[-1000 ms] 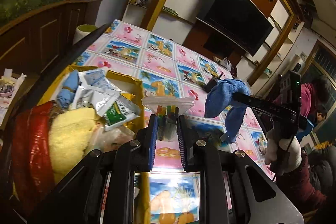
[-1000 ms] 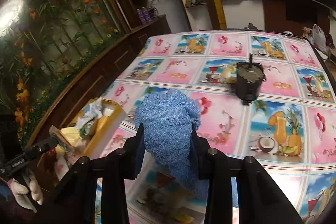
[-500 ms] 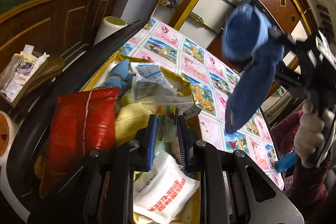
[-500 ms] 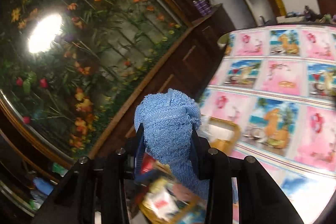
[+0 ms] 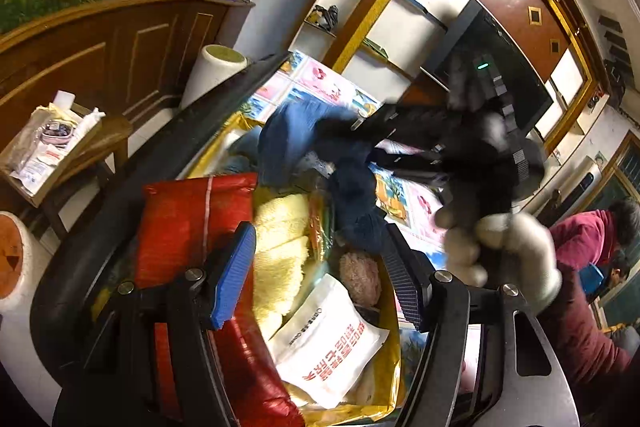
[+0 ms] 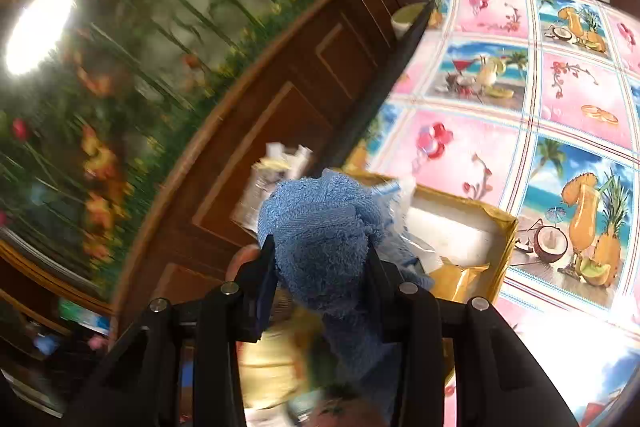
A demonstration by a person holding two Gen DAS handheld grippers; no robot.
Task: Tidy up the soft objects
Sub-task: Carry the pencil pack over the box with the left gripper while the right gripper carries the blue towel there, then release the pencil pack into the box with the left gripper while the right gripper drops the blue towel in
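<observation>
The right gripper (image 6: 320, 267) clamps the blue towel (image 6: 320, 227) at frame centre, over the yellow box (image 5: 390, 367) of soft things: the drop-in step. The left gripper (image 5: 320, 275), low in its frame, is opening with nothing between its jaws. Next, I judge: lower the towel, then release.

Left gripper (image 5: 320, 275) jaws opening, right gripper (image 6: 322, 267) clamped, gloved hand (image 5: 508, 251)
</observation>
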